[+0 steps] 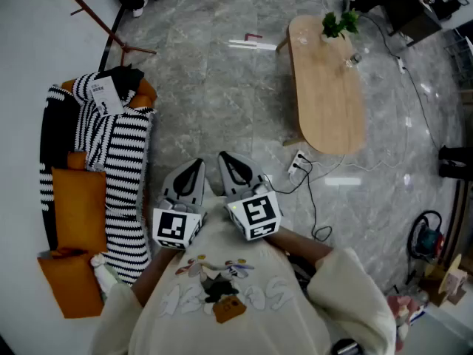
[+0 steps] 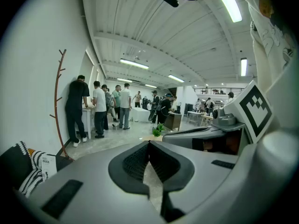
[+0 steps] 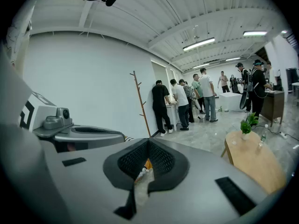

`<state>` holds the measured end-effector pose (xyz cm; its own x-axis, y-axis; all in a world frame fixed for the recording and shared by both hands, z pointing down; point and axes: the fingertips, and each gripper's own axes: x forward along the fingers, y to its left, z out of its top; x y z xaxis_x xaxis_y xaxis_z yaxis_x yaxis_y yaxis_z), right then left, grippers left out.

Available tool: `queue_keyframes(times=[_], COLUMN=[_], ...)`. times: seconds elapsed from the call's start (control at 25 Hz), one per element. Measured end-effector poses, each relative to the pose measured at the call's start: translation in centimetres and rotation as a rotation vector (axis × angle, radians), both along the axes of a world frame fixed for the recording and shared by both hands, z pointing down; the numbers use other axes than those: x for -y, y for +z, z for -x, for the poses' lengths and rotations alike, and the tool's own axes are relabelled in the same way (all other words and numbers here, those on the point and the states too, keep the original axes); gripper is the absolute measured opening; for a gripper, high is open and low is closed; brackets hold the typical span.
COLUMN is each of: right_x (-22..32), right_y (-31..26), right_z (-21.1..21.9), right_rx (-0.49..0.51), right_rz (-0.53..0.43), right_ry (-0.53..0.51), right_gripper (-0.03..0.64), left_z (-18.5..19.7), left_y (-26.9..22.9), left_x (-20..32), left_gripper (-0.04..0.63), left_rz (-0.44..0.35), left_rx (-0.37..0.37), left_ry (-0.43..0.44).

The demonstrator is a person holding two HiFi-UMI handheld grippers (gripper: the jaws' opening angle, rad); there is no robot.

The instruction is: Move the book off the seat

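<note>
Book lies on the striped blanket over the seat, upper left of head view, untouched. Left gripper and right gripper sit lower centre near the person's chest, well apart from the book. Both jaws together, nothing between them. Step looks like approach. Next move: swing toward the upper left, open jaws, take the book by an edge.

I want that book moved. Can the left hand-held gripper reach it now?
Probably not yet: the left hand-held gripper hangs shut, well apart from the book on the sofa. Nothing blocks it.
</note>
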<state>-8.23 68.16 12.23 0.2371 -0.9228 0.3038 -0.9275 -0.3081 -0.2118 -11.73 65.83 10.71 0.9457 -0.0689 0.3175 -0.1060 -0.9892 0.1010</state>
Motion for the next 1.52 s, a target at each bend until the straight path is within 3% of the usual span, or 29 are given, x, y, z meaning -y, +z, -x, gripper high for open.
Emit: queue_keyframes(times=[0.36, 0.6, 1.0, 1.16, 1.36, 1.52], right_x=[0.3, 1.3, 7.9, 9.7, 11.3, 13.4], right_y=[0.2, 0.8, 1.6, 2.5, 1.8, 1.6], right_z=[0.9, 1.9, 5.3, 7.0, 6.4, 5.7], right_rx=[0.008, 0.085, 0.101, 0.131, 0.158, 0.144], right_rz=[-0.014, -0.032, 0.004, 0.014, -0.02, -0.022], right_ry=[-0.007, 0.002, 0.013, 0.02, 0.071, 0.035], right_gripper=[-0.002, -0.002, -0.002, -0.002, -0.002, -0.002], left_z=[0.6, 2.1, 6.2, 8.1, 8.1, 7.0], left_y=[0.5, 0.3, 0.0, 0.5, 0.3, 0.8], left_x=[-0.1, 1.6, 8.5, 11.6, 13.5, 15.1], left_gripper=[0.009, 0.009, 0.009, 0.009, 0.008, 0.009], left_rz=[-0.003, 0.02, 0.049, 0.107, 0.108, 0.106], left_rx=[0.001, 0.007, -0.044, -0.047, -0.054, -0.03], left_ry=[0.022, 0.014, -0.016, -0.059, -0.042, -0.044])
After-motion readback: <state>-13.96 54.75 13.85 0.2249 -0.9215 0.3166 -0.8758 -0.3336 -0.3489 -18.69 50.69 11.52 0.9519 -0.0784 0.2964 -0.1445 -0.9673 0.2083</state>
